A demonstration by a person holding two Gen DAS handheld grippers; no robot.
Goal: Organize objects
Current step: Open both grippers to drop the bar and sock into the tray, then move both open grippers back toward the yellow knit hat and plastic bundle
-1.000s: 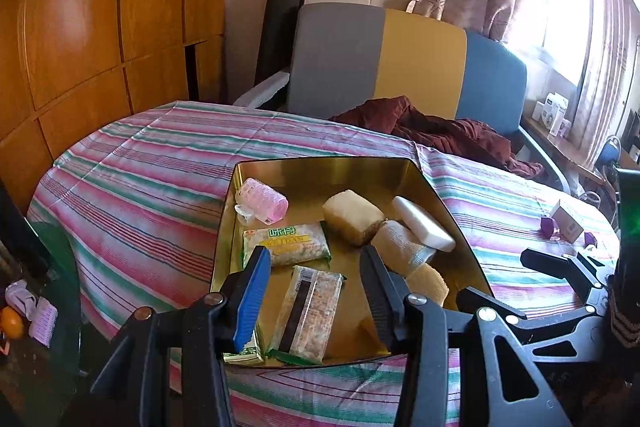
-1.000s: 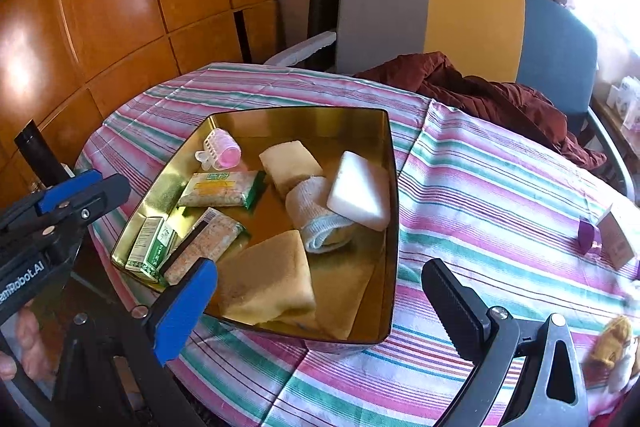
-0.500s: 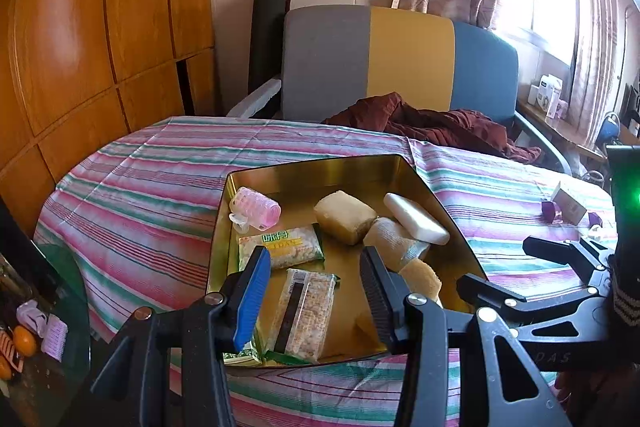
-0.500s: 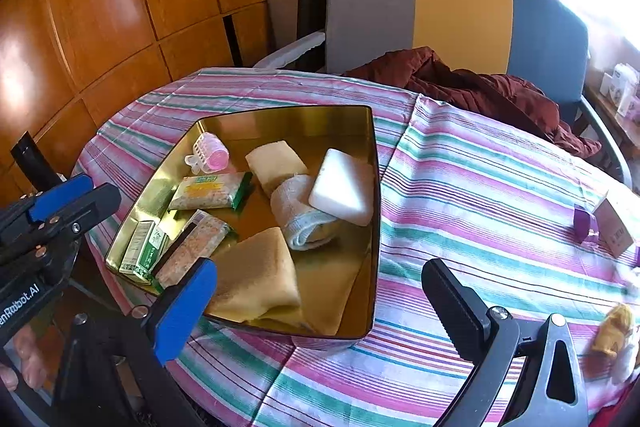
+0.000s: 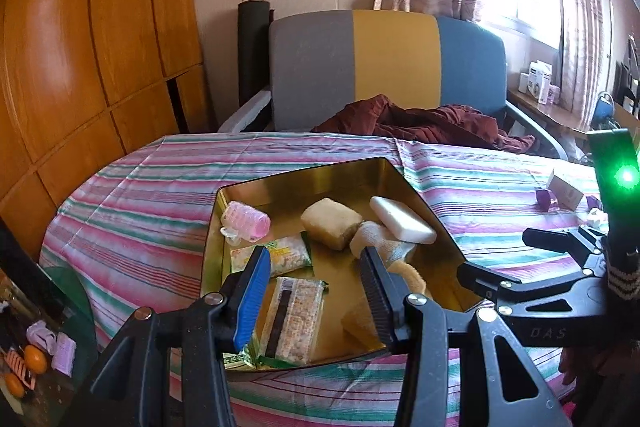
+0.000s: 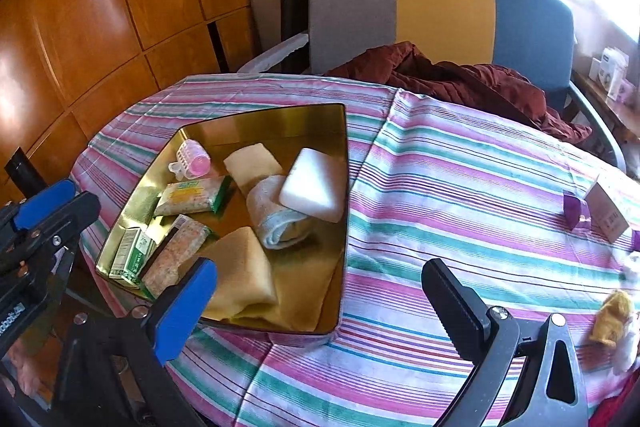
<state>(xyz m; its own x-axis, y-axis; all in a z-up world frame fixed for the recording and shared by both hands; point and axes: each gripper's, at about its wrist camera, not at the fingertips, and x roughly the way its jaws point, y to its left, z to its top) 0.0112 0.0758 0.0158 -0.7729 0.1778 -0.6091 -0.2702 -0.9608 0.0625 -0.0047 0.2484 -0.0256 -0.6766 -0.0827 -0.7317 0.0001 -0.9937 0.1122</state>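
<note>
Both cameras have pulled back a bit since a second ago, so the gold tray [image 6: 342, 211] sits smaller and further left in the right wrist view, and more of the striped table [image 6: 460, 195] shows around it. Nothing inside the tray has shifted as far as I can see: pink hair roller [image 6: 193, 155] at the far left corner, white soap bar [image 6: 314, 187] leaning on the rolled towel [image 6: 276, 215], a tan sponge block [image 6: 252, 163] behind them, the snack packets [image 6: 192, 195] on the left side and the yellow cloth [image 6: 244, 271] at the near end. My left hand-held gripper [image 5: 314, 291] hovers over the near edge of the tray, jaws partly spread with nothing between the pads, same gap as before. My right hand-held gripper [image 6: 320, 291] is spread wide and empty, hanging over the near right corner of the tray and the table beside it. Off to the right on the table there's a small white box [image 6: 606, 211] with a purple thing [image 6: 574, 211] next to it, well apart from the tray. Behind the table is the grey, yellow and blue chair [image 6: 440, 7] with a dark red jacket [image 6: 460, 83] dumped on it.
</note>
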